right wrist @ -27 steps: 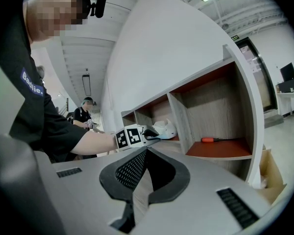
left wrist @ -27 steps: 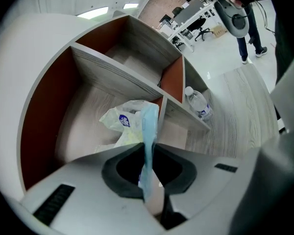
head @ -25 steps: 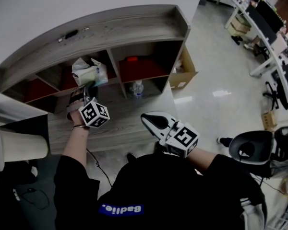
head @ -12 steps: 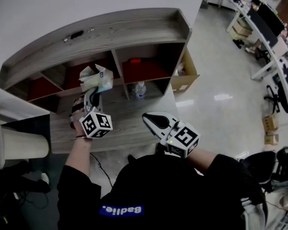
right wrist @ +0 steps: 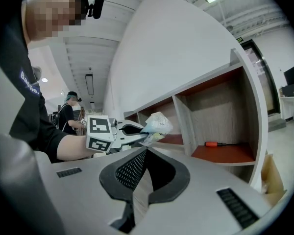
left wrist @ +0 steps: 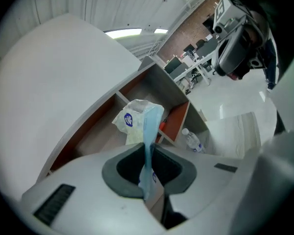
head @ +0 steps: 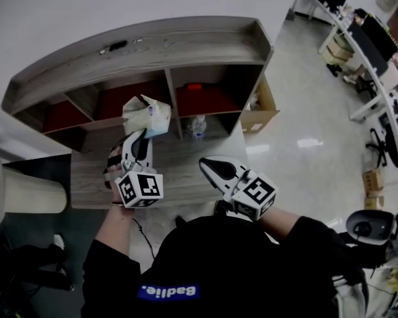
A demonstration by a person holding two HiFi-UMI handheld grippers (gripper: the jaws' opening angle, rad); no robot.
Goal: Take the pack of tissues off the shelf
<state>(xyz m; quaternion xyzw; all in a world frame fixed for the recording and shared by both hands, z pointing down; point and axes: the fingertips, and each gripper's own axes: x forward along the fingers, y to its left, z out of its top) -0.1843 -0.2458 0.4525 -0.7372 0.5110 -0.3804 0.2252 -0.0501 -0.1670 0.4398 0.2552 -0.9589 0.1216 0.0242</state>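
Observation:
The pack of tissues (head: 146, 114), white and pale blue crinkled plastic, hangs in the air just in front of the wooden shelf (head: 152, 45), level with its upper compartments. My left gripper (head: 140, 138) is shut on the pack's lower edge. In the left gripper view the pack's thin blue flap (left wrist: 148, 131) is pinched between the pads of the left gripper (left wrist: 148, 153). My right gripper (head: 209, 167) hovers lower right, shut, nothing in it. The right gripper view shows the right gripper (right wrist: 143, 150) shut, with the pack (right wrist: 158, 123) and the left gripper (right wrist: 138, 132) beyond it.
A water bottle (head: 198, 126) stands in a lower compartment, and a red-handled tool (head: 195, 86) lies in the upper right one. A cardboard box (head: 263, 105) sits beside the shelf's right end. A low wooden platform (head: 179, 172) lies below the grippers. Desks and chairs (head: 378, 52) stand far right.
The left gripper has drawn the tissue pack out of the upper compartment, up and towards me. The right gripper has stayed where it was.

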